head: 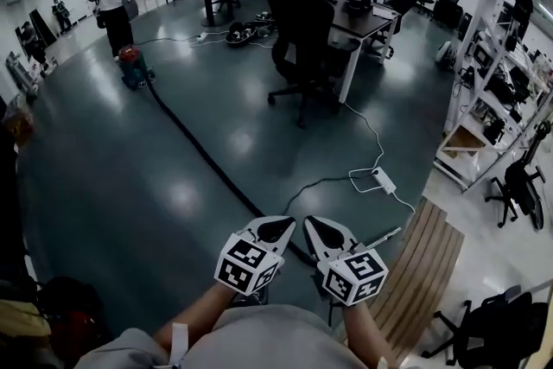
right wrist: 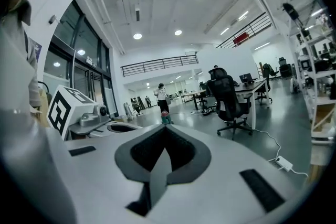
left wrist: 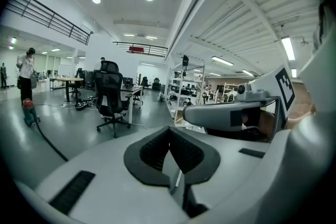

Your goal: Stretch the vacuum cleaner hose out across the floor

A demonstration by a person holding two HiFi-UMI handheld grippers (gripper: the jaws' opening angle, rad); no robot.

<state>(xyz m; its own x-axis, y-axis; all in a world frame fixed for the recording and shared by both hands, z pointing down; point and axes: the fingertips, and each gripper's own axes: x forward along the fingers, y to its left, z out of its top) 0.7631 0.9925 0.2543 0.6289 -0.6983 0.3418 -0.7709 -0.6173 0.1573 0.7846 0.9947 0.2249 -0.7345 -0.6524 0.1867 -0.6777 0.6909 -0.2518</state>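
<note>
Head view: the long black ribbed vacuum hose is lying stretched on the grey floor left of the black office chair. It is running from the small red-and-teal vacuum cleaner, far left of that chair, down toward the two grippers. The white left gripper and white right gripper are hanging side by side, nearer the camera than the chair, both clenched and empty, with the hose passing out of sight beneath them. Left gripper view: the jaws are pressing together on nothing; hose and vacuum cleaner are showing left of the chair. Right gripper view: the jaws are meeting, holding nothing; the vacuum cleaner is sitting left of the chair.
</note>
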